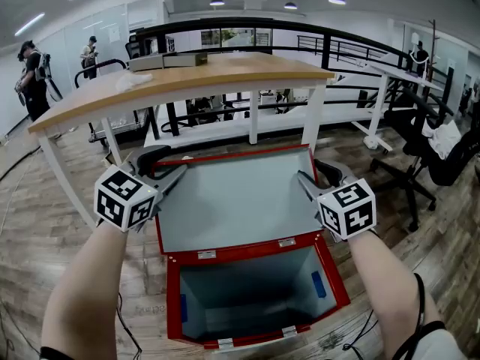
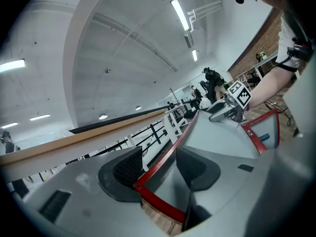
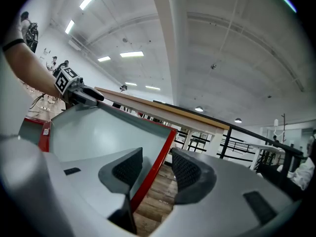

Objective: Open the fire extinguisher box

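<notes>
Head view: the red fire extinguisher box [image 1: 174,298] sits on the wood floor [image 1: 45,223], already wide open, its grey-lined lid [image 1: 232,197] tipped back toward the legs of the bench [image 1: 187,81]. The left gripper [image 1: 169,169] straddles the lid's left edge and the right gripper [image 1: 311,177] its right edge. Both sets of jaws stand apart with the red rim between them; whether a pad touches it is hard to call. Bare floor shows on both sides, and an office chair [image 1: 439,160] stands well off to the right.

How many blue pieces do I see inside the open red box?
2. One blue piece sits on the left inner wall of the red box, the other on the right inner wall. More may be hidden.
</notes>
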### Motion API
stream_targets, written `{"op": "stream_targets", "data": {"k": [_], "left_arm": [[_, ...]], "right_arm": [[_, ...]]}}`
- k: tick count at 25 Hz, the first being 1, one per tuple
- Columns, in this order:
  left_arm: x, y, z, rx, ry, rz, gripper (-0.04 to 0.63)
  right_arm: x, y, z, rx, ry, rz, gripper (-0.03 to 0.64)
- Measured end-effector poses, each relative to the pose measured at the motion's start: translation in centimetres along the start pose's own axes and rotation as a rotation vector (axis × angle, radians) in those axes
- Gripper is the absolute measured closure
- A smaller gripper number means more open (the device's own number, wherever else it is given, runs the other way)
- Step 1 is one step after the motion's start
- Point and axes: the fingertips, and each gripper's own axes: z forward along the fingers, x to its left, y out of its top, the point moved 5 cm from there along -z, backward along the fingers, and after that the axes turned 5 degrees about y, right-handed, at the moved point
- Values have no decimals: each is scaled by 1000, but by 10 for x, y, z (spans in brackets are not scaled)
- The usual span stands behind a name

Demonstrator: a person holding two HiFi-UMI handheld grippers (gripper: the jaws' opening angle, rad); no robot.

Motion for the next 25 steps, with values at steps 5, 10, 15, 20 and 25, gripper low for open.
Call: {"op": "stream_targets", "data": {"k": [5,10,15,20,25], "left_arm": [[0,2,-1,2,28,15,397],[-2,2,-4,13,76,94,396],[-3,6,-8,1,101,114,394],[-5,15,-17,-19,94,111,394],[-4,14,-17,17,101,87,394]], "right_arm": [[-1,2,0,-2,-2,11,426],[1,4,-2,-2,6,7,426],[2,6,-8,-12,-5,-18,426],[0,16,-16,-47,2,-16,426],[3,26,-21,-78,19,-5,426]]}}
